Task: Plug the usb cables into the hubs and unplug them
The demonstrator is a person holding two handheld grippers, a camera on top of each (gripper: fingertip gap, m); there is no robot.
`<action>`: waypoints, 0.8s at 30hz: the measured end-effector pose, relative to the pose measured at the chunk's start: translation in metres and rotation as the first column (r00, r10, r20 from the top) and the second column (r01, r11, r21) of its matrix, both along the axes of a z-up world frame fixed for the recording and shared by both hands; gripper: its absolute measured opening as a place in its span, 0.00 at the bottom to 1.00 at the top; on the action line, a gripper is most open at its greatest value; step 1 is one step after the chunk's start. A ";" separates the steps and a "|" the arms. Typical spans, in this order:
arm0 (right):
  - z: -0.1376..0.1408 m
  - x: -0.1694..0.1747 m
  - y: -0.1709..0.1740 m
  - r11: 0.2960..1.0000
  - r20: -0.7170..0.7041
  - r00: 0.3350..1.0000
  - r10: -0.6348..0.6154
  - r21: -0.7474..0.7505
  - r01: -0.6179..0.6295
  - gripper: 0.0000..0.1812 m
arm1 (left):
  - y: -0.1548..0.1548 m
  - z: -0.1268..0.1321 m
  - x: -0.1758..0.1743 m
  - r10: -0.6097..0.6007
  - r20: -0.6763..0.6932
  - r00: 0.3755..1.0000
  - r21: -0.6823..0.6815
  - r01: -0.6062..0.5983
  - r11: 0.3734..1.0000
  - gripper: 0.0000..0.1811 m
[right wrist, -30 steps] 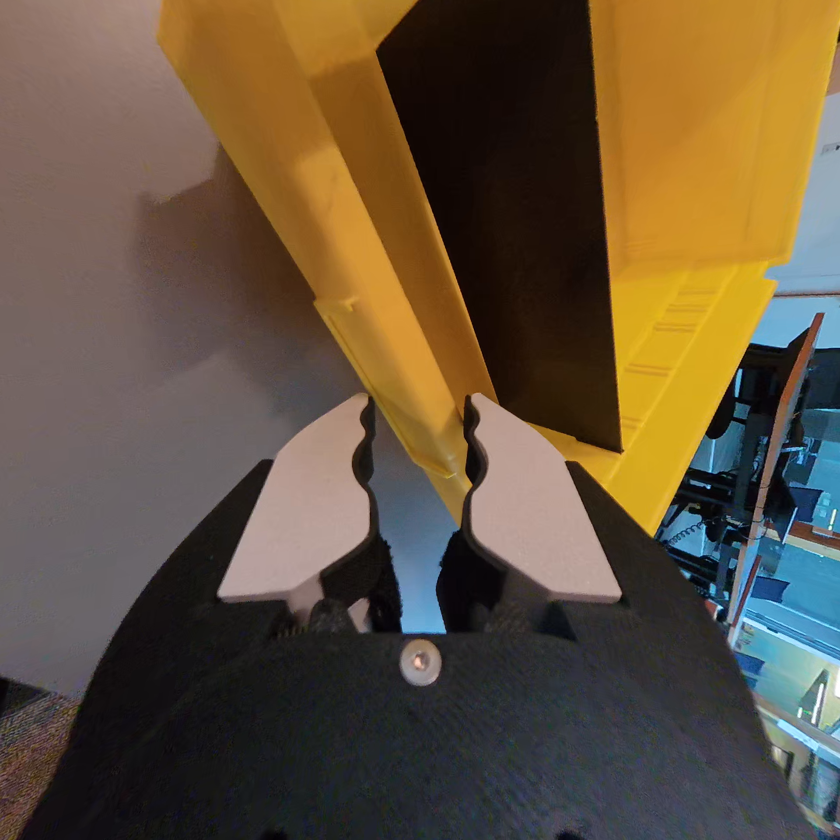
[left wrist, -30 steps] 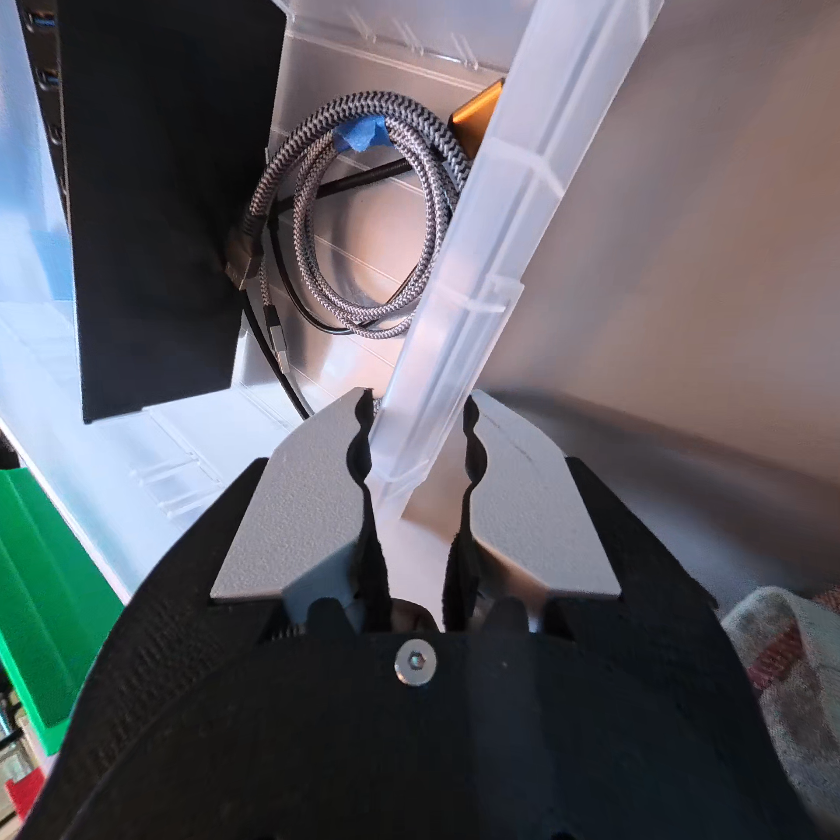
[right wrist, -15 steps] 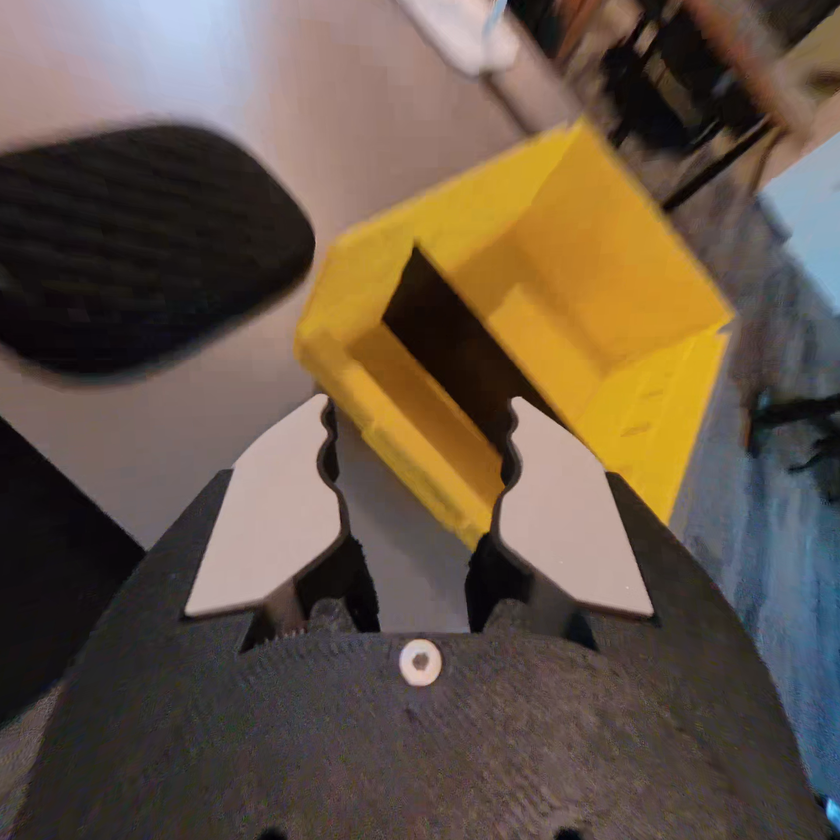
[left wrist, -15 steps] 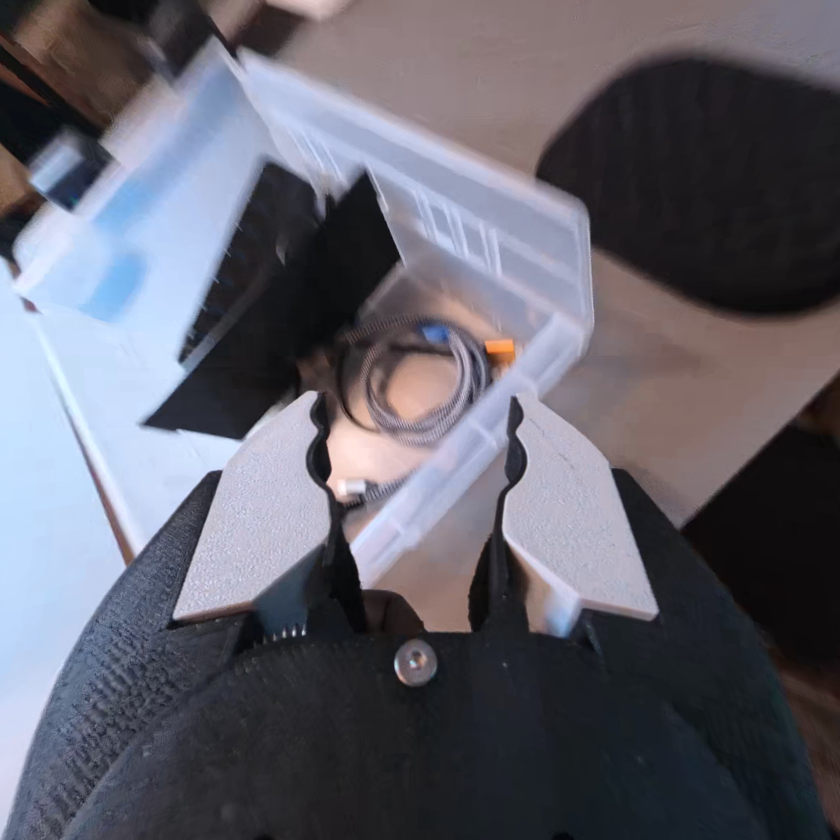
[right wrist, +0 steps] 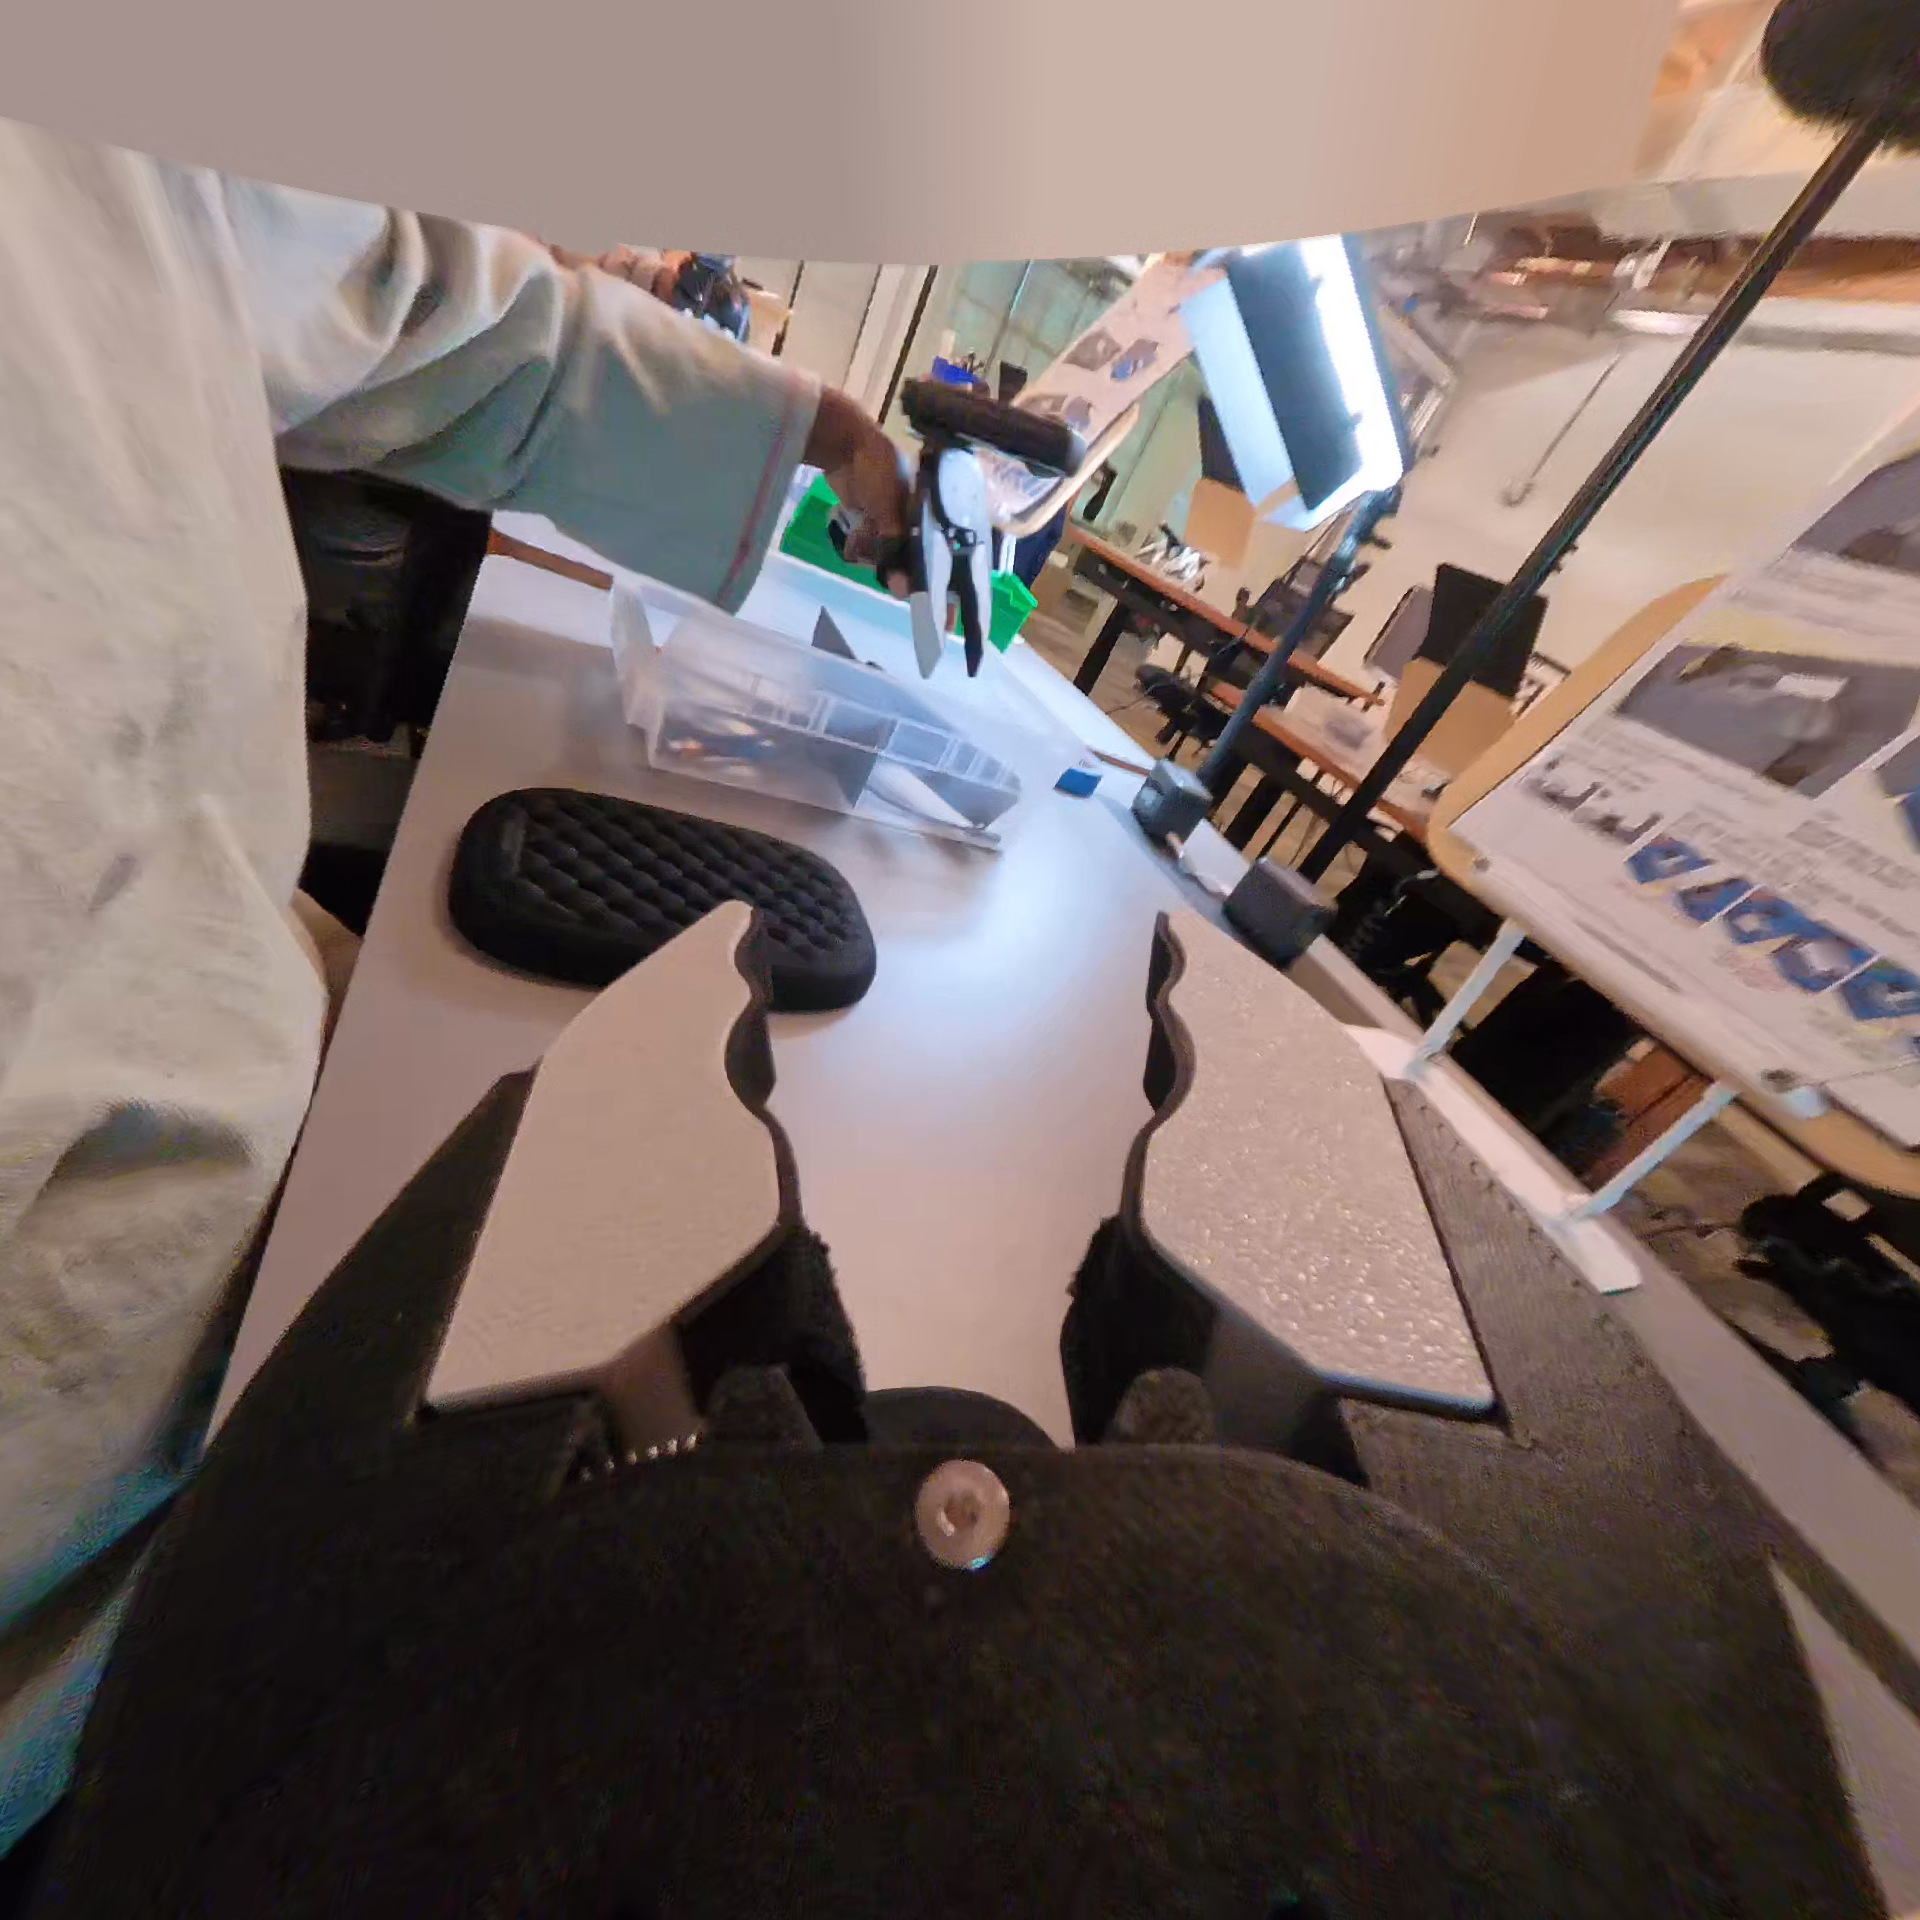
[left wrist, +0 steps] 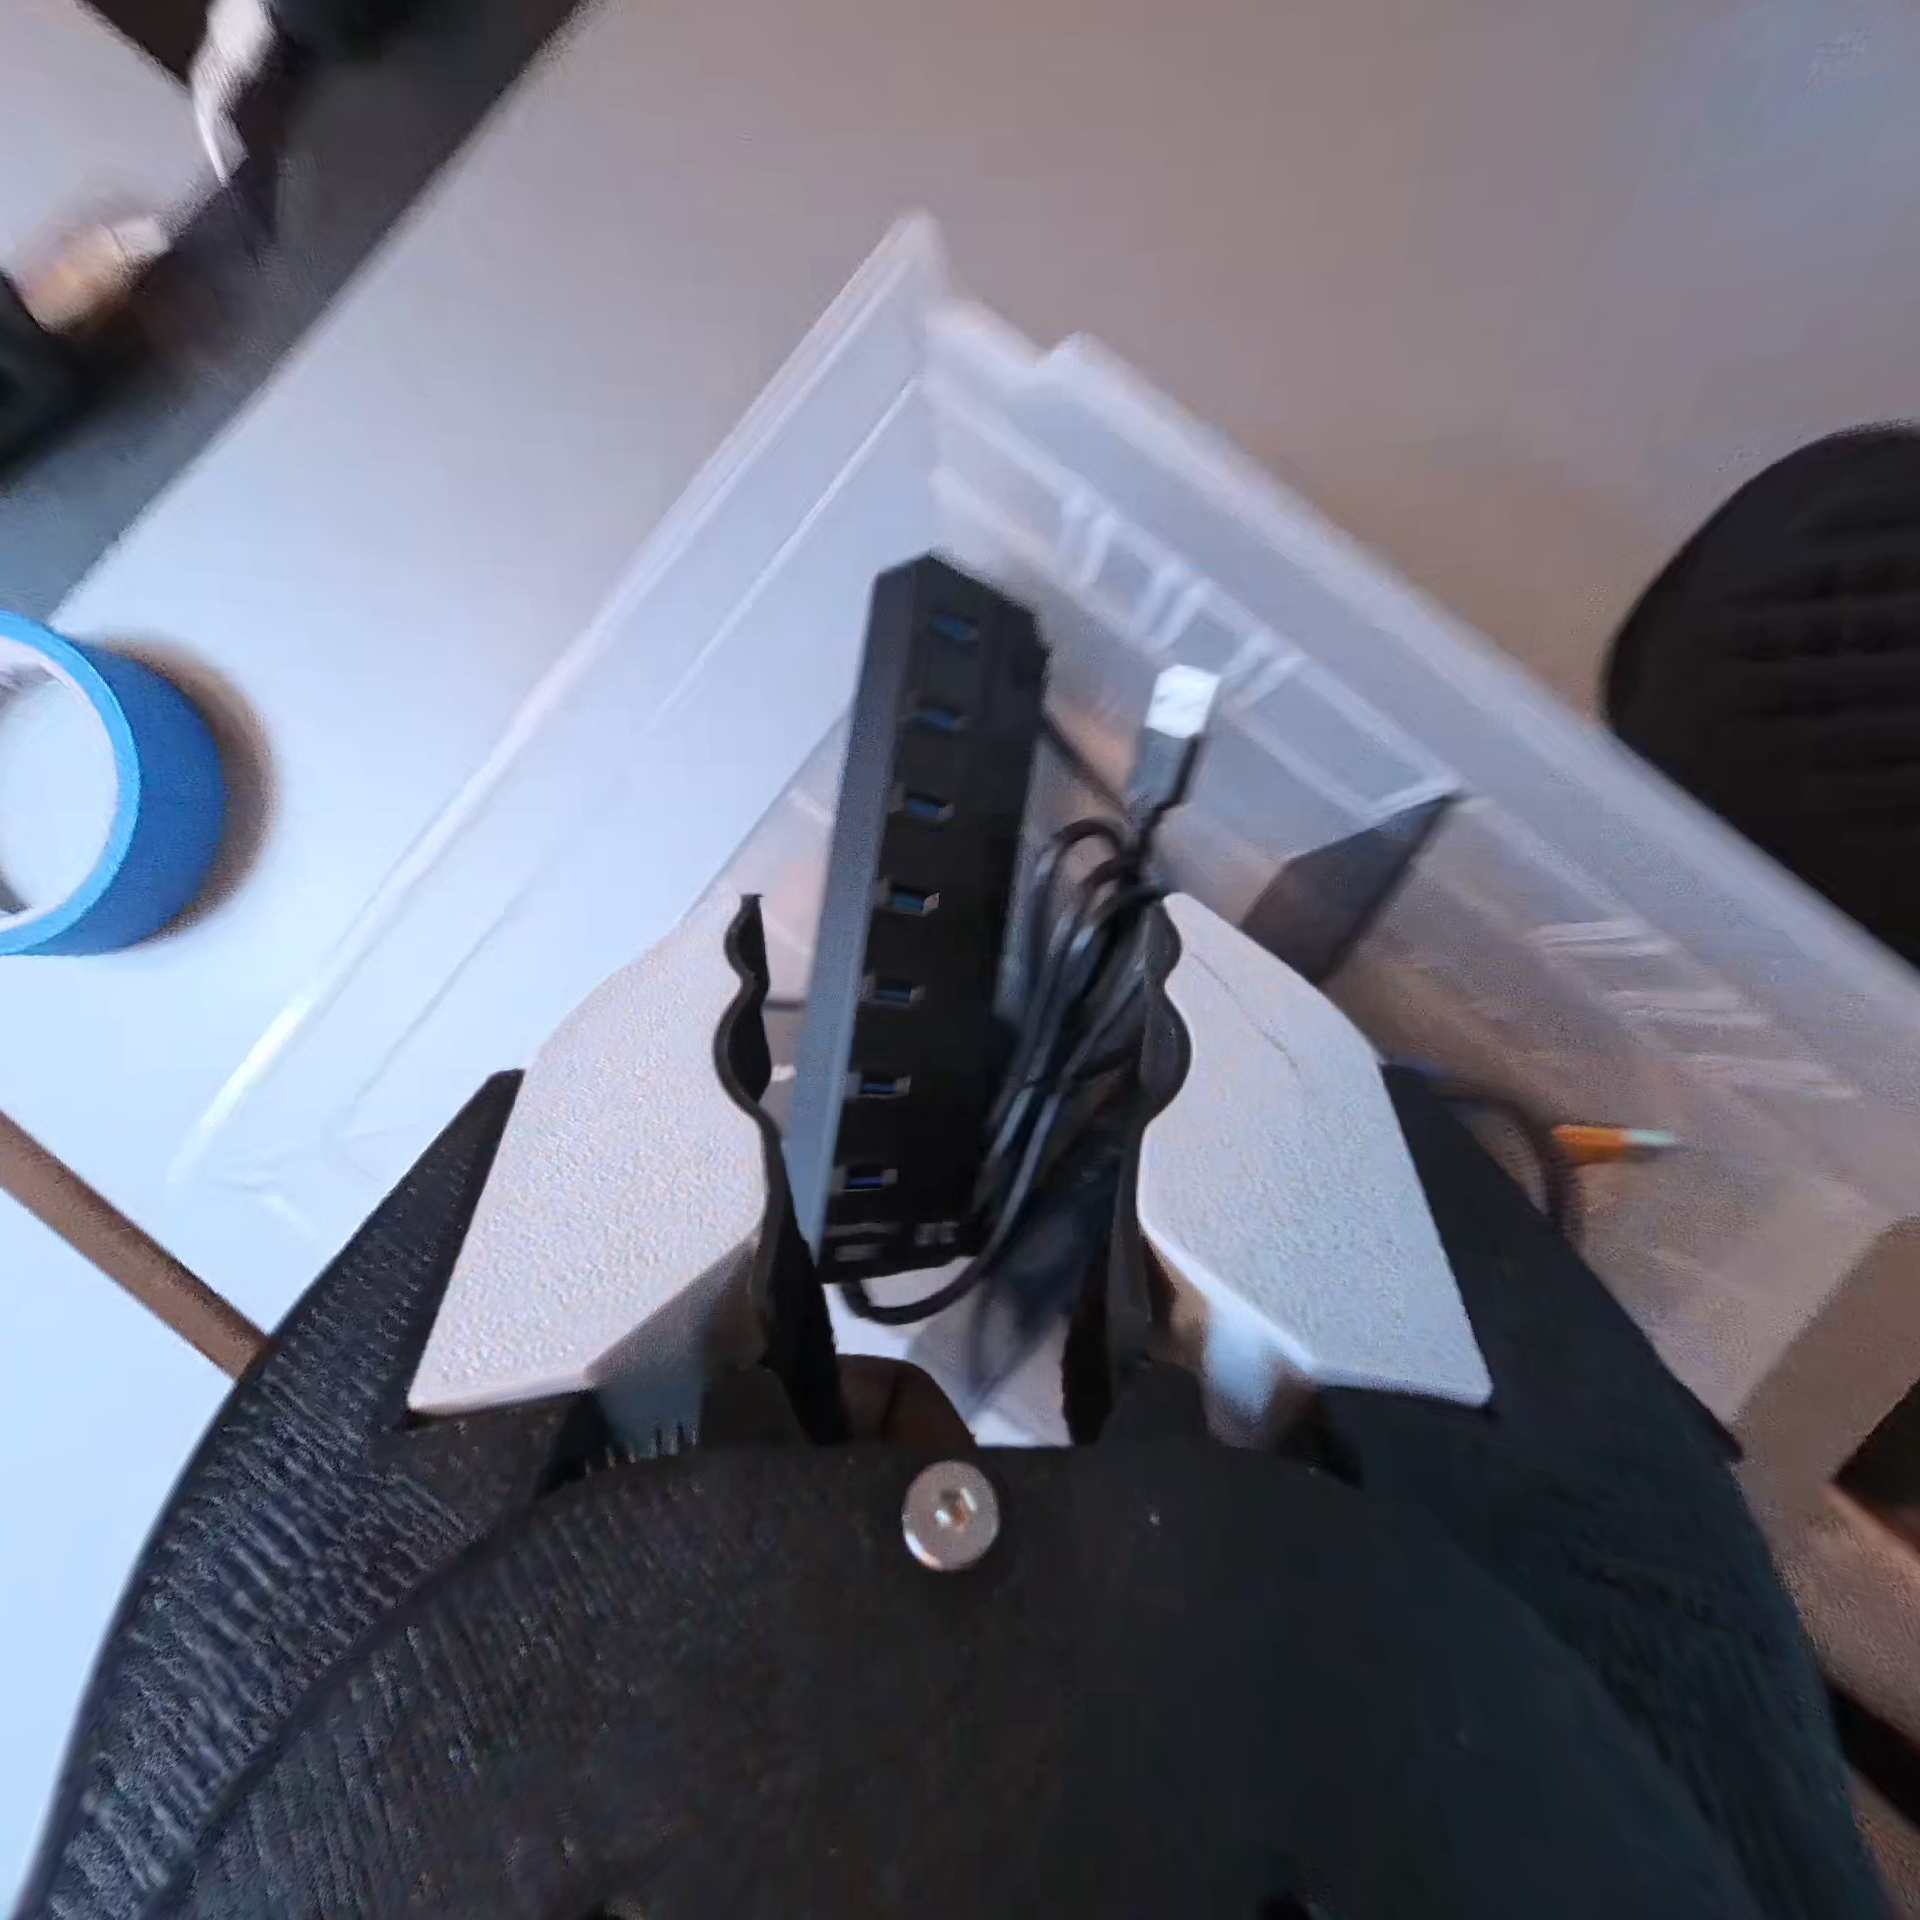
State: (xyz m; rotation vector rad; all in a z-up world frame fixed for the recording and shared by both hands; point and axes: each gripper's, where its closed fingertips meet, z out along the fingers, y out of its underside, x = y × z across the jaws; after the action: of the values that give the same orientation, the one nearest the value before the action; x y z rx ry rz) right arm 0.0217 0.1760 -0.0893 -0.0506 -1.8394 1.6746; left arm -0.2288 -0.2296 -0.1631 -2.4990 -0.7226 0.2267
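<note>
While both tongs (left wrist: pixel 951 914) (right wrist: pixel 951 925) gape empty, the clear bin (left wrist: pixel 1299 582) holds a black hub (left wrist: pixel 925 883).

Clear plastic bin (left wrist: pixel 1195 499) sits on the pale grey table (left wrist: pixel 436 499). Inside the bin: long black multi-port usb hub (left wrist: pixel 925 894) propped on a slant, thin black usb cable (left wrist: pixel 1081 997) bundled just right of it, its silver-tipped plug (left wrist: pixel 1179 727) sticking up behind the bundle. Dark divider panel (left wrist: pixel 1340 883) farther right in the bin. Blue tape roll (left wrist: pixel 114 790) on the table, left of the bin, apart from it. Left gripper (left wrist: pixel 951 925) above the bin, hub and cable in line between its spread fingers. Right gripper (right wrist: pixel 951 935) low over the near table, spread, nothing between. Black textured oval pad (right wrist: pixel 655 894) lies between it and the bin. Green bin (right wrist: pixel 821 530) behind the clear one.
</note>
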 end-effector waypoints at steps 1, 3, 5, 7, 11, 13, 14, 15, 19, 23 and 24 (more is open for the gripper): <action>-0.007 -0.005 -0.004 1.000 0.022 1.000 0.001 0.003 -0.001 0.38 | -0.005 -0.011 -0.008 -0.012 0.054 0.998 -0.036 0.013 0.999 0.39; -0.017 -0.011 -0.007 1.000 0.055 0.999 -0.001 0.012 0.000 0.38 | -0.008 -0.026 -0.017 -0.035 0.142 0.989 -0.045 0.042 0.998 0.37; -0.021 -0.016 -0.005 1.000 0.071 0.997 -0.012 0.010 0.012 0.38 | -0.008 -0.039 -0.020 -0.059 0.229 0.972 -0.050 0.072 0.996 0.37; -0.022 -0.019 -0.003 1.000 0.079 0.997 -0.018 -0.002 0.018 0.36 | -0.006 -0.050 -0.013 -0.083 0.343 0.936 -0.043 0.104 0.994 0.37; -0.027 -0.024 0.000 0.999 0.082 0.996 -0.039 0.002 0.038 0.35 | -0.003 -0.066 0.002 -0.078 0.521 0.850 -0.091 0.146 0.985 0.33; -0.030 -0.026 -0.001 0.999 0.082 0.996 -0.042 0.009 0.042 0.34 | -0.003 -0.072 -0.001 -0.045 0.528 0.848 -0.136 0.137 0.981 0.26; -0.032 -0.027 -0.001 0.999 0.083 0.996 -0.046 0.012 0.045 0.34 | -0.004 -0.071 -0.003 -0.049 0.507 0.860 -0.148 0.143 0.979 0.23; -0.033 -0.027 0.000 0.999 0.084 0.995 -0.050 0.015 0.048 0.34 | -0.004 -0.067 -0.004 -0.059 0.480 0.875 -0.149 0.148 0.978 0.23; -0.038 -0.027 0.003 0.997 0.081 0.994 -0.068 0.038 0.066 0.33 | 0.000 -0.031 -0.012 -0.045 0.306 0.951 -0.116 0.084 0.990 0.20; -0.033 -0.025 0.007 0.997 0.056 0.996 -0.073 0.016 0.073 0.32 | 0.002 0.043 -0.014 0.008 0.005 1.000 -0.037 -0.008 0.999 0.14; -0.032 -0.024 0.008 0.997 0.047 0.996 -0.073 0.006 0.073 0.32 | 0.002 0.062 -0.011 0.014 -0.059 0.998 -0.019 -0.015 1.000 0.14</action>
State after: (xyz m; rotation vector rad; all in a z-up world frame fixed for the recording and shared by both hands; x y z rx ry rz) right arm -0.0023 0.1838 -0.1208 -0.1548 -1.8535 1.6315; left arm -0.2397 -0.2277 -0.1013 -2.4950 -0.7176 0.3127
